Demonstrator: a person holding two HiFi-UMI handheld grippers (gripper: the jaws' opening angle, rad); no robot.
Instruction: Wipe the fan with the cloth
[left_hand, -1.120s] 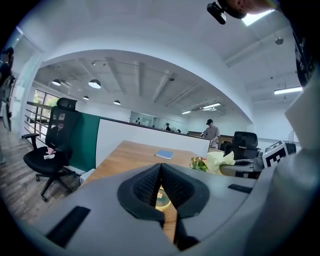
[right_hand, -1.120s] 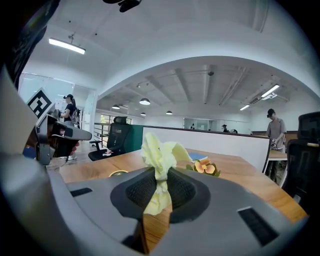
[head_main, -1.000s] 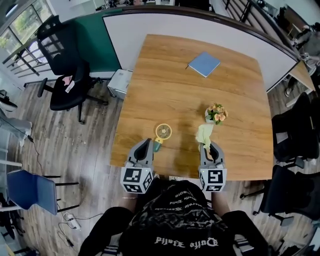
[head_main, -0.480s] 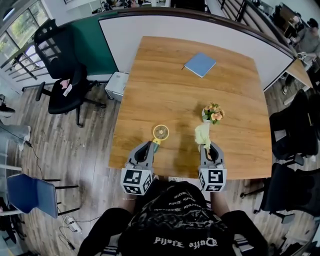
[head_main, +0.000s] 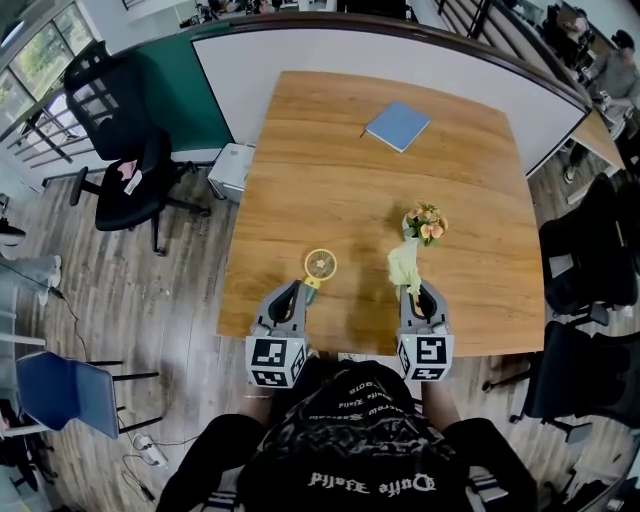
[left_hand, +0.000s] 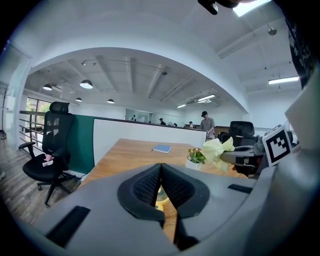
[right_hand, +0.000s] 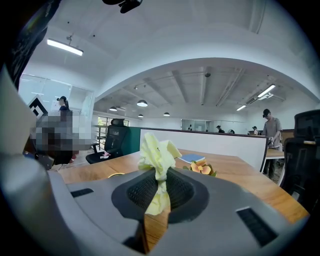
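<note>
Yellow cloth (right_hand: 156, 150) sits pinched between the right gripper's (right_hand: 160, 181) jaws.

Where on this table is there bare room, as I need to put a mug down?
Free: the middle of the table between the blue notebook and the flower pot, and its left side beyond the fan. Crowded: the near edge, with fan, cloth, flower pot, left gripper and right gripper.
</note>
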